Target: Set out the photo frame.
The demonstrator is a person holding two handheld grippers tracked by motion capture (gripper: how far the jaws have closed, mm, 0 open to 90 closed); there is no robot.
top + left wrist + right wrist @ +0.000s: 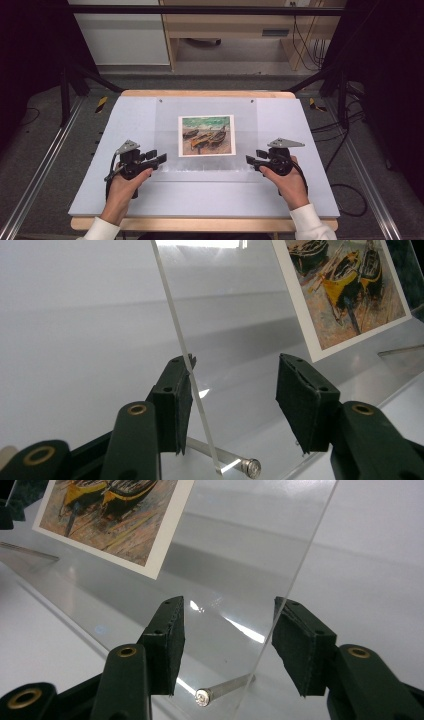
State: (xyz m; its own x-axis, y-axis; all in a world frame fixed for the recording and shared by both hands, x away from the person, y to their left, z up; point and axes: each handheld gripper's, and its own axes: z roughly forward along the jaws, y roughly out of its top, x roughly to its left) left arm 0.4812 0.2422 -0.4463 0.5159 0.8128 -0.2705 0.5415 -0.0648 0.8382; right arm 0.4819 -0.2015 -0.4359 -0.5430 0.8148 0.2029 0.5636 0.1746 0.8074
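A clear acrylic sheet (206,135) lies on the grey mat (115,195), with a boat painting print (206,135) under its middle. My left gripper (159,161) stands open at the sheet's near left corner. The sheet's edge (182,347) runs between the jaws of the left gripper (235,385), close to the left pad, and a metal pin (247,466) shows at the corner. My right gripper (252,157) is open at the near right corner. In the right gripper view the right gripper (227,630) straddles the sheet (250,555) above a pin (220,690). The print (345,290) (115,520) sits farther off.
The mat rests on a wooden table (200,224). Two small fasteners (161,100) hold the sheet's far edge. Black frame struts (75,75) flank the table, with cables (345,190) on the floor at right and cabinets (125,35) behind.
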